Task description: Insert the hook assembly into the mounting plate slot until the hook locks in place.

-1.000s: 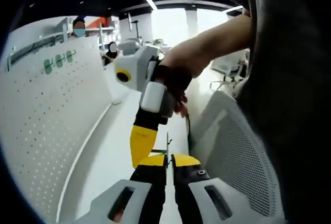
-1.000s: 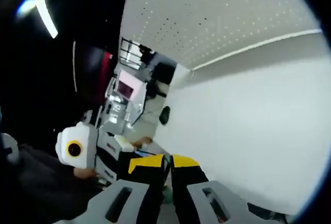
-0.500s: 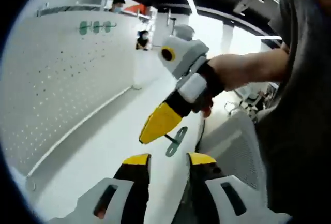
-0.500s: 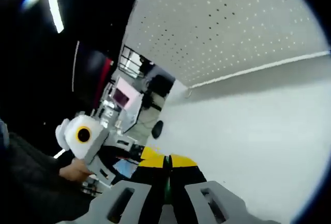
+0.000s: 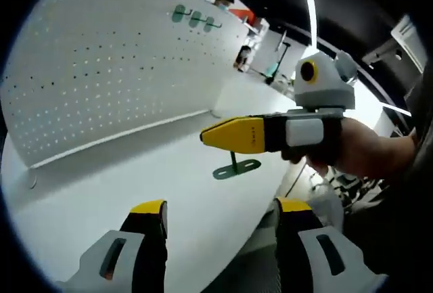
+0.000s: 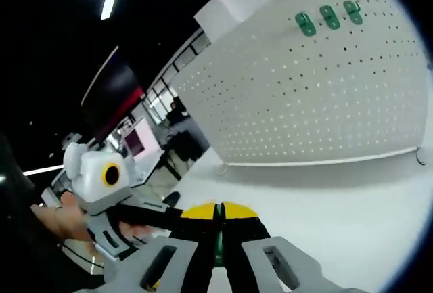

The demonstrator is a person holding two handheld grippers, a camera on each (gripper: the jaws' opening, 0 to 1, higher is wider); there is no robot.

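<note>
A small green hook assembly (image 5: 235,168), an oval plate on a thin stem, hangs just above the white table (image 5: 135,171). My right gripper (image 5: 213,135) reaches in from the right, its yellow jaws shut on the stem. My left gripper (image 5: 222,208) stands wide open below, with nothing between its jaws. In the right gripper view my right gripper (image 6: 218,209) is shut, and the green hook (image 6: 216,242) shows as a thin line between the jaws. The left gripper (image 6: 152,220) sits low on the left. The white perforated mounting plate (image 5: 101,70) (image 6: 304,97) stands upright behind the table.
Three green hooks (image 5: 193,17) (image 6: 328,15) sit high on the perforated plate. A person's hand (image 5: 365,158) holds the right gripper. Office furniture and people (image 5: 243,56) are far behind. The table's front edge runs close to my left gripper.
My left gripper has opened wide and let go of the hook, which stays in the shut right gripper. Both views have swung toward the perforated plate.
</note>
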